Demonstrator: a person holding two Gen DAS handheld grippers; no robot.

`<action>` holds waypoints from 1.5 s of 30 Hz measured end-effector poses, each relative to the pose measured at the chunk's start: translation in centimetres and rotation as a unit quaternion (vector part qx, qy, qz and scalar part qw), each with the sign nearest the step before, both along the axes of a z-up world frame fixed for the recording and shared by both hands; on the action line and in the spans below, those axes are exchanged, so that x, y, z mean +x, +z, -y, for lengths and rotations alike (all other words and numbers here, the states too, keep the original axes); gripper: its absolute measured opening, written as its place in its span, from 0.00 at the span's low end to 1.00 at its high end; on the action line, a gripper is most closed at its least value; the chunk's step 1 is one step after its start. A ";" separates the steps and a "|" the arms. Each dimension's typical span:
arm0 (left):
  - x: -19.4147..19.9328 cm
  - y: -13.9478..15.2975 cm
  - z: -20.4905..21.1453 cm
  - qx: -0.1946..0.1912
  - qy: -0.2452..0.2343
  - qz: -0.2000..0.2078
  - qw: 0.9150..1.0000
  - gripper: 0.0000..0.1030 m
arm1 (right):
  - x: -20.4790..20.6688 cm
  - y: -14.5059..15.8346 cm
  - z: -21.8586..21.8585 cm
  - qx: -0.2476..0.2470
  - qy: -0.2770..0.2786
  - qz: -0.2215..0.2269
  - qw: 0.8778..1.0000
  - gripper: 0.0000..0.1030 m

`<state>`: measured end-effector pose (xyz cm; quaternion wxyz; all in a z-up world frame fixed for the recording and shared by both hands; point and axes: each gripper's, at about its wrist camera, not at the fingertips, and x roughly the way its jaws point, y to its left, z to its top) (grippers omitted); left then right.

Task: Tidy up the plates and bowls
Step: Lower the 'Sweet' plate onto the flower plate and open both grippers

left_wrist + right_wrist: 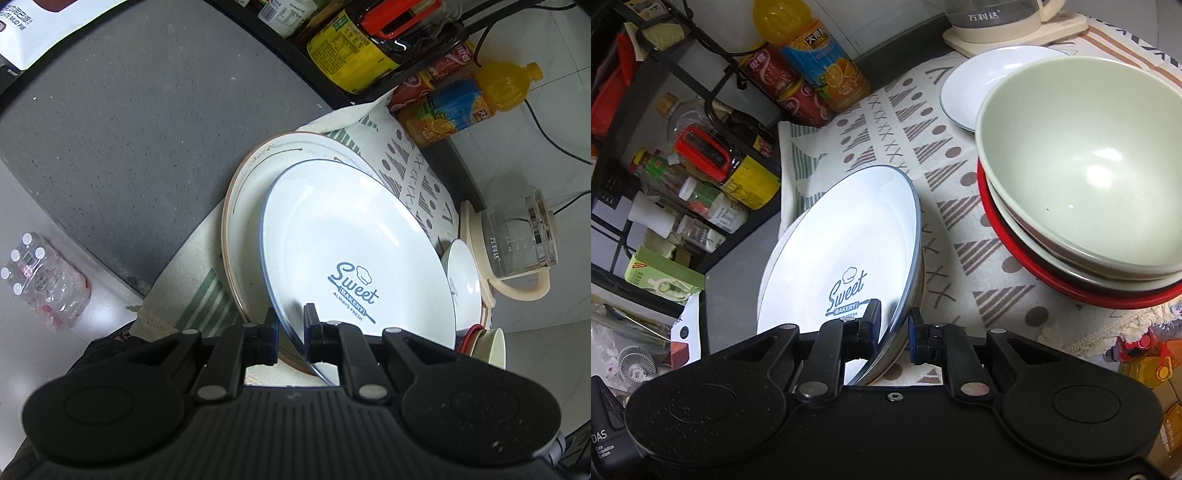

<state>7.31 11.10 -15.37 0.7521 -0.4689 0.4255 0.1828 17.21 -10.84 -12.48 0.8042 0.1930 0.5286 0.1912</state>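
Observation:
A white plate with a blue rim and "Sweet Bakery" print [343, 236] rests on a larger brown-rimmed plate [243, 206]. My left gripper [291, 325] straddles its near rim, jaws narrow on it. My right gripper [894, 325] also straddles the same plate [846, 236], with a small gap between the right jaw and the rim. A pale green bowl [1086, 158] sits stacked in a cream bowl and a red bowl [1071, 291] to the right. A small white dish [979, 81] lies behind them; it also shows in the left wrist view [463, 280].
A patterned cloth [912, 147] covers the table under the dishes. A glass kettle on a cream base [513, 243] stands beyond. Juice bottle [820, 55], cans and a black rack of condiment bottles [701, 158] line the left side.

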 end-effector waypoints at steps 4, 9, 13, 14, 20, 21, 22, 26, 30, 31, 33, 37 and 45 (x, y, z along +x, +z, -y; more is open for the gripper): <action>0.3 -0.1 -0.2 0.007 -0.006 -0.001 1.000 0.10 | 0.0 -0.3 -0.3 -0.007 0.000 -0.003 1.000 0.14; 0.8 -0.2 -0.4 0.008 -0.019 -0.017 1.000 0.10 | 0.2 -0.6 -0.7 -0.014 0.001 -0.006 1.000 0.14; 1.2 0.3 -0.5 0.011 -0.025 -0.034 0.999 0.10 | 0.3 -0.8 -0.8 -0.022 -0.004 -0.006 1.000 0.13; 1.3 0.5 -0.6 0.015 -0.026 -0.036 0.999 0.10 | 0.3 -0.9 -0.8 -0.021 -0.006 -0.008 1.000 0.13; 1.4 1.3 -1.4 0.021 -0.031 -0.052 0.998 0.14 | 0.3 -1.3 -1.0 -0.017 -0.011 -0.015 1.000 0.12; 1.4 1.5 -1.6 0.022 -0.030 -0.052 0.998 0.14 | 0.3 -1.4 -1.0 -0.017 -0.012 -0.017 1.000 0.12; 1.2 1.6 -1.7 0.025 -0.027 -0.051 0.998 0.14 | 0.3 -1.4 -1.0 -0.016 -0.012 -0.018 1.000 0.12; 0.8 2.3 -2.1 0.040 -0.019 -0.045 0.998 0.16 | 0.3 -1.8 -1.1 -0.015 -0.016 -0.024 0.999 0.11; 0.5 2.4 -2.5 0.055 -0.007 -0.046 0.997 0.17 | 0.4 -2.1 -1.1 -0.015 -0.021 -0.029 0.999 0.10; 0.4 2.2 -2.7 0.056 -0.005 -0.049 0.997 0.17 | 0.4 -2.1 -1.1 -0.015 -0.021 -0.028 0.999 0.10; 0.4 1.8 -2.9 0.054 -0.004 -0.056 0.997 0.17 | 0.4 -2.1 -1.2 -0.016 -0.022 -0.026 0.999 0.09; 0.3 0.8 -3.2 0.049 -0.005 -0.065 0.997 0.18 | 0.3 -2.1 -1.2 -0.015 -0.024 -0.023 0.999 0.12; 0.6 0.3 -2.9 0.059 -0.013 -0.062 0.996 0.18 | 0.4 -2.4 -1.0 -0.012 -0.025 -0.025 0.999 0.14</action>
